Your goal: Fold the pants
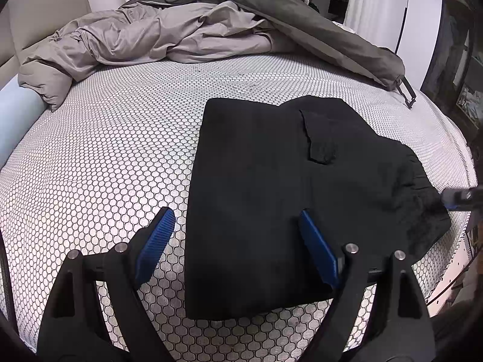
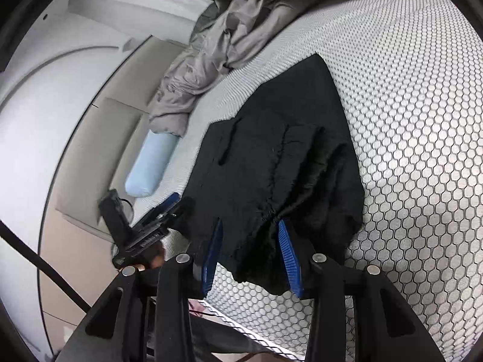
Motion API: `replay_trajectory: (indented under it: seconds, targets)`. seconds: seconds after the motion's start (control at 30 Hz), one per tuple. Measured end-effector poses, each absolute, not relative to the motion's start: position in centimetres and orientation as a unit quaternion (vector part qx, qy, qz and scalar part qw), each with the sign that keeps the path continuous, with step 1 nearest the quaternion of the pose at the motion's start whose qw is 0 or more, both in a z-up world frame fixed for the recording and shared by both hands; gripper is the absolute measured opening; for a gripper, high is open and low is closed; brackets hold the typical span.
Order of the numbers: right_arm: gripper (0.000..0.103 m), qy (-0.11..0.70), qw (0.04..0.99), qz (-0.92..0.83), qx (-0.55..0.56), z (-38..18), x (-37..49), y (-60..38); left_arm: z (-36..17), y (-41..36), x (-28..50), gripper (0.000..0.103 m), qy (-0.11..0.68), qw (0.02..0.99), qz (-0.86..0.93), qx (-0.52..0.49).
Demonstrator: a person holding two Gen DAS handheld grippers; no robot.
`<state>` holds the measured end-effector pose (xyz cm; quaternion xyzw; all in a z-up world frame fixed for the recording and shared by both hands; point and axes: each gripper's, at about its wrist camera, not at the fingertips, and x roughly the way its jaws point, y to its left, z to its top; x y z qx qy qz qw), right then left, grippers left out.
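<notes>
Left wrist view: the left hand-held gripper [image 1: 237,241] is spread wide over the folded black pants [image 1: 271,199], nothing gripped. The waistband edge is straddled by the right hand-held gripper [image 2: 252,256], jaws parted, on the bed [image 2: 407,120].

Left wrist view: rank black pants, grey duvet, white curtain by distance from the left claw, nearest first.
From the left claw:
1. black pants, right at its tips, on the mattress.
2. grey duvet, bunched across the far end.
3. white curtain, beyond the bed, upper right.
</notes>
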<state>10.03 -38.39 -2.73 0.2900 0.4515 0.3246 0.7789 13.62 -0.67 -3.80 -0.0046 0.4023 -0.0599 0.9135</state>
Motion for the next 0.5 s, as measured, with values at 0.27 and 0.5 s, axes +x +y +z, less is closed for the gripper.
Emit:
replay_trajectory:
  seconds: [0.27, 0.5]
  targets:
    - [0.015, 0.452, 0.792, 0.308, 0.271, -4.4, 11.6, -36.5, -3.0, 0.2, 13.5, 0.083, 0.389, 0.919, -0.053, -0.023]
    - [0.015, 0.406, 0.846, 0.279, 0.204, -0.1, 12.3, -36.1, -3.4, 2.6, 13.3, 0.083, 0.397, 0.915, -0.034, -0.054]
